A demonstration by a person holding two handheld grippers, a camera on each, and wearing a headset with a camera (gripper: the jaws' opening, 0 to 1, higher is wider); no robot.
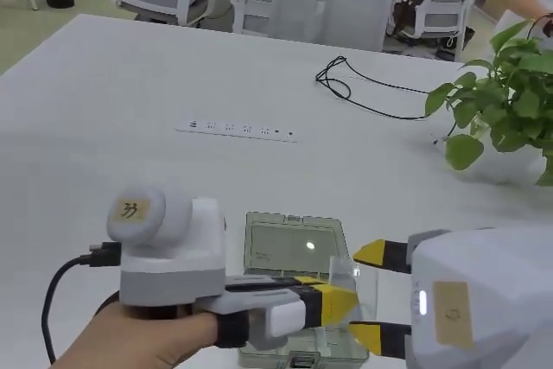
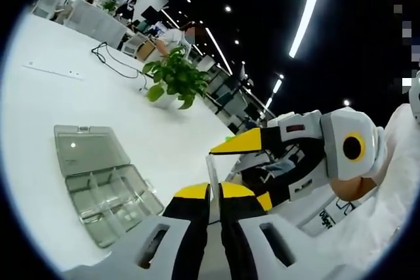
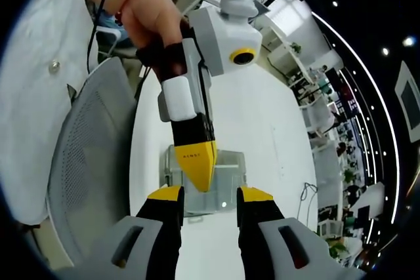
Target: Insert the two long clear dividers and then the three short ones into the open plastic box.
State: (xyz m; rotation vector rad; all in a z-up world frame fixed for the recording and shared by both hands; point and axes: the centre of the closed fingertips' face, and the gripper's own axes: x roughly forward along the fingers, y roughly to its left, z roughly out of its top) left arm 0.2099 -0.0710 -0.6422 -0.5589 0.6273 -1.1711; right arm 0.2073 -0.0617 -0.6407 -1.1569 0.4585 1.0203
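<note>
Left gripper (image 2: 211, 198): jaws pressed nearly together on a thin clear divider (image 2: 212, 174), which stands upright out of the tips. A hand (image 1: 143, 339) grips its body in the head view.

Right gripper (image 1: 371, 294): jaws spread wide, nothing between the pads, facing the left gripper's yellow tips, close but apart.

Plastic box (image 2: 84, 149): open, lid laid flat behind the base, on the table (image 1: 173, 84) just below both grippers. Clear partitions stand in the base; their count is unclear. In the right gripper view the left gripper's tip hangs over the box.

Power strip (image 1: 238, 130): flat, mid-table, well beyond the box.

Black cable (image 1: 363, 84): looped, far side.

Potted plant (image 1: 510, 101): right edge of the table.

Chairs (image 1: 333, 10): behind the table.
</note>
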